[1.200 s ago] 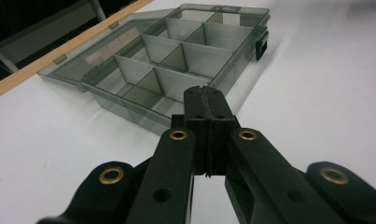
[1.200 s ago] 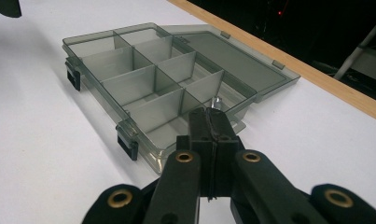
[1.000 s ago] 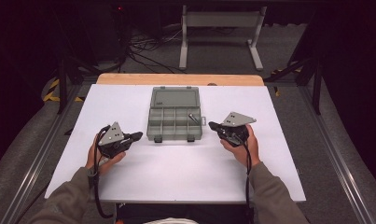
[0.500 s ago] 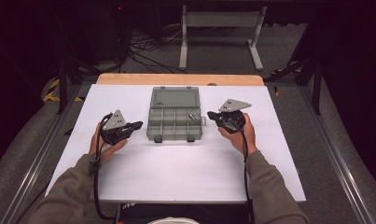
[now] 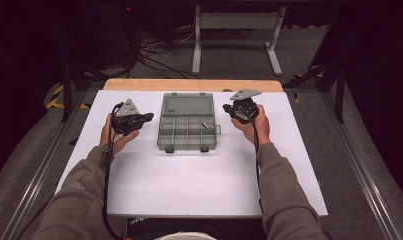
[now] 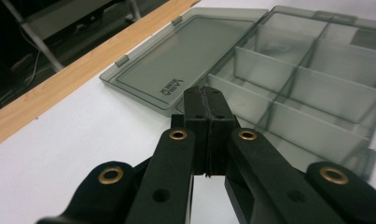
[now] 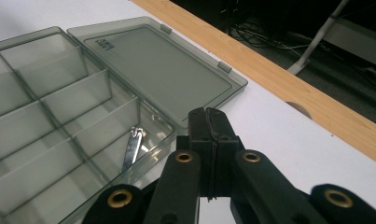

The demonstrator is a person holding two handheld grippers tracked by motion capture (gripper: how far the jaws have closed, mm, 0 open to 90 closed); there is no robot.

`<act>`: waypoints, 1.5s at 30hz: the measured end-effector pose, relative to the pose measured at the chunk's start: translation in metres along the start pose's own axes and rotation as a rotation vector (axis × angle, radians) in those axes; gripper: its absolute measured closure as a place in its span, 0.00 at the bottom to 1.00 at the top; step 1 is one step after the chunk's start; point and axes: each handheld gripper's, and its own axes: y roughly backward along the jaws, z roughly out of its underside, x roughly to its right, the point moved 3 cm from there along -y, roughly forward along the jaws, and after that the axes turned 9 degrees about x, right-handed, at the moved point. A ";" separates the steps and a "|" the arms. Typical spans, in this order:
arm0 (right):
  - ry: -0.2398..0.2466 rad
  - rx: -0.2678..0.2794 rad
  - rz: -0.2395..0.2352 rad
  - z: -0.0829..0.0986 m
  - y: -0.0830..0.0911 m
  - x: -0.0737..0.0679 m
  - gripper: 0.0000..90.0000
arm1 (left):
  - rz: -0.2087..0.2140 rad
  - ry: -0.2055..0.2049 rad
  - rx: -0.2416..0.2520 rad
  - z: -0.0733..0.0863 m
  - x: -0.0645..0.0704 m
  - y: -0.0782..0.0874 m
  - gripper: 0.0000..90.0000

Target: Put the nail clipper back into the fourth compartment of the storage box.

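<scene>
A grey see-through compartment box (image 5: pixel 187 131) lies open in the middle of the white table, its lid (image 5: pixel 188 104) folded flat toward the far edge. A small metal nail clipper (image 5: pixel 207 126) rests in a compartment at the box's right side; it also appears in the right gripper view (image 7: pixel 134 146). My left gripper (image 5: pixel 148 118) is held just left of the box, shut and empty, its jaws (image 6: pixel 205 100) pressed together near the lid's corner. My right gripper (image 5: pixel 226 108) hovers just right of the box, shut with nothing in it (image 7: pixel 207 117).
The white table top (image 5: pixel 189 180) has a wooden strip (image 5: pixel 189 85) along its far edge. Beyond it stand a metal frame (image 5: pixel 236 30) and loose cables (image 5: pixel 154 50) on the dark floor. The box's other compartments (image 6: pixel 316 93) look empty.
Both hands have moved forward, away from the person, from beside the box's front to beside its middle and lid. The box has not moved.
</scene>
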 end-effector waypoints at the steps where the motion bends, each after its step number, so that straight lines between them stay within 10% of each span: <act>1: 0.001 0.002 0.005 -0.002 -0.001 0.001 1.00 | -0.005 -0.001 -0.007 0.000 -0.001 -0.002 1.00; 45: 0.027 -0.216 0.005 0.015 -0.076 0.018 1.00 | -0.066 0.047 -0.187 0.024 -0.043 -0.069 1.00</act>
